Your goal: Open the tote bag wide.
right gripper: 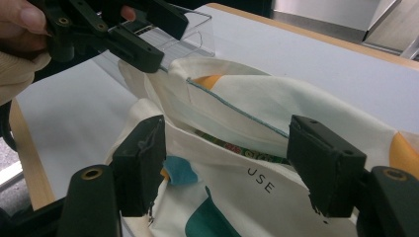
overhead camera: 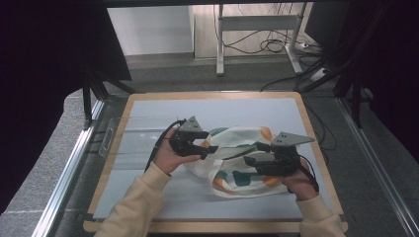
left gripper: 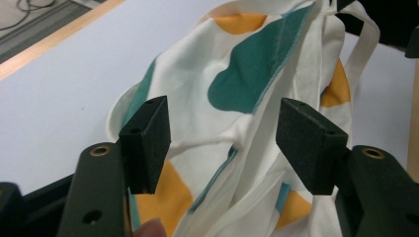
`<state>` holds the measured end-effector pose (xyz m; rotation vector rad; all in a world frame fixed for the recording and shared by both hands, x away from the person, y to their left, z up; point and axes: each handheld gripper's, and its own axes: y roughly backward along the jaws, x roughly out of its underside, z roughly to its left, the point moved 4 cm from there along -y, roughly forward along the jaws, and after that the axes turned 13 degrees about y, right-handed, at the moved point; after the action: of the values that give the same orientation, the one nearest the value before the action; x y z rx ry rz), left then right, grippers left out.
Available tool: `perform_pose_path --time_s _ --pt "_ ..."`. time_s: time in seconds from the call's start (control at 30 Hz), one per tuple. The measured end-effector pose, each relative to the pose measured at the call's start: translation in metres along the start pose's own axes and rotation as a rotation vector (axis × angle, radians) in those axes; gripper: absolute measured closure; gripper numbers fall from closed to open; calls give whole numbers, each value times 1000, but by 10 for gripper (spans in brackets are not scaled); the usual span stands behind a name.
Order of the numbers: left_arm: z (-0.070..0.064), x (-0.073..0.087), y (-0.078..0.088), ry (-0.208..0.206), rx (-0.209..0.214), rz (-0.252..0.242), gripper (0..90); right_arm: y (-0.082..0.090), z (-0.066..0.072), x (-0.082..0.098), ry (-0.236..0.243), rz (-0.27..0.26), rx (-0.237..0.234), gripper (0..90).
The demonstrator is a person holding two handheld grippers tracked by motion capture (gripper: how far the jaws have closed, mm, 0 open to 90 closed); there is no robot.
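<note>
Care is what this step needs, because the cloth bag (overhead camera: 237, 163) is soft and floppy and slides away easily. The left gripper (overhead camera: 207, 148) hangs over the bag's left side with its jaws standing wide apart. Cloth shows between them in the left gripper view, but the pads (left gripper: 148, 133) do not seem to press on it, so it holds nothing. The right gripper (overhead camera: 254, 154) sits over the bag's right side, and its jaws are wide too. In the right gripper view the bag's open top lies between them, not pinched. I think the next good move is for each gripper to go down slowly on one edge of the bag's mouth and bite just one layer, not two. If both layers get caught, the bag will not open. The bag lies crumpled near the middle of the pale mat (overhead camera: 148, 197) on the table, close to the person. It is cream white with big green and orange blobs, long cloth handles (left gripper: 363, 44), and small letters printed near the top.
</note>
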<state>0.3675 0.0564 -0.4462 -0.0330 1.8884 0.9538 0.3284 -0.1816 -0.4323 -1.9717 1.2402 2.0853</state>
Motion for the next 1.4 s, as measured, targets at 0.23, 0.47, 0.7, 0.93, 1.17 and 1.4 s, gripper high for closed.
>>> perform_pose_path --time_s 0.23,0.47,0.7,0.93,1.17,1.4 --pt "-2 -2 -21 -46 24 80 461 0 0 0 -1 -4 -2 311" --pt "-2 3 -37 -81 45 148 561 -1 0 0 0 -1 -3 311" --pt "-4 5 -41 -130 56 181 770 -3 1 0 2 5 -4 311" --pt "-2 3 -39 -121 61 175 818 -6 0 1 4 13 -8 323" --pt "-1 2 -39 -111 58 173 818 -19 3 -5 47 38 -31 331" --pt "-1 2 -39 -110 57 183 817 -36 8 -1 107 115 -63 333"
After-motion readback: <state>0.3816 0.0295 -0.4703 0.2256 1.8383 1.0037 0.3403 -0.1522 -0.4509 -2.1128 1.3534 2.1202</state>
